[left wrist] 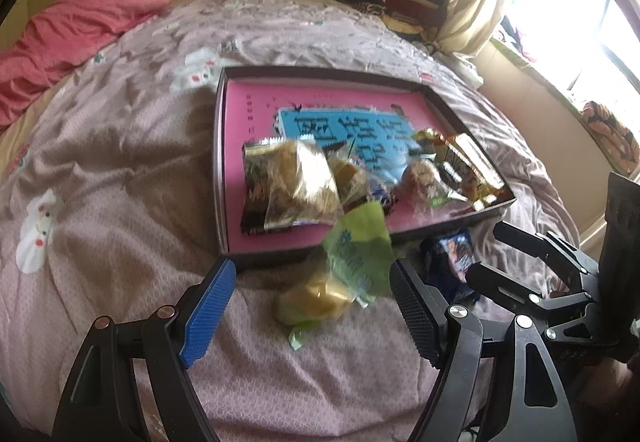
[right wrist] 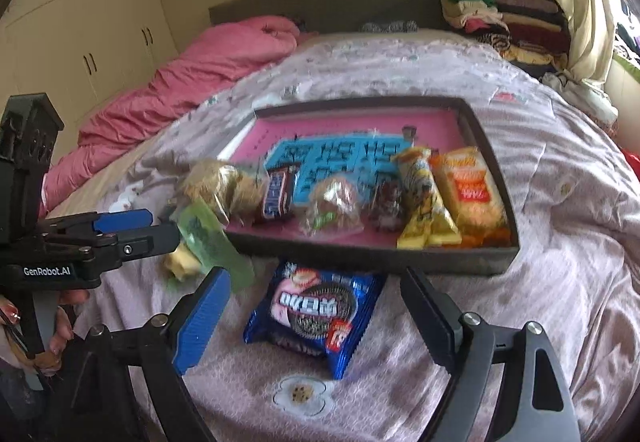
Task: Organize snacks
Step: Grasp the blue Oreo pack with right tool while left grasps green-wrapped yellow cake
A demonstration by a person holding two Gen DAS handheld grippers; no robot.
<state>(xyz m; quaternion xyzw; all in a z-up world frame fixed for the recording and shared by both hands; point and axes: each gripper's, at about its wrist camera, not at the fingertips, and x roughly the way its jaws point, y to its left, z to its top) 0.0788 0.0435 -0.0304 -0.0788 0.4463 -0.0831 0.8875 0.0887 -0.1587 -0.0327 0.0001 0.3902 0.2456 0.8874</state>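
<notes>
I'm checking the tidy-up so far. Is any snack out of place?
Yes. Two snacks lie on the bedspread outside the tray: a green packet by its near edge and a blue cookie pack just in front.

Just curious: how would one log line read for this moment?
left gripper: open over green-wrapped snack | right gripper: open over blue cookie pack | tray: partly filled

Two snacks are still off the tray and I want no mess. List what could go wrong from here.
1. The green-wrapped pastry lies between the open left claw; its loose wrapper may slip out, or the soft cake get crushed.
2. The blue Oreo pack lies close against the tray wall; the right claw could knock the tray.
3. The near end of the tray is crowded, so added snacks may pile up and slide.
</notes>
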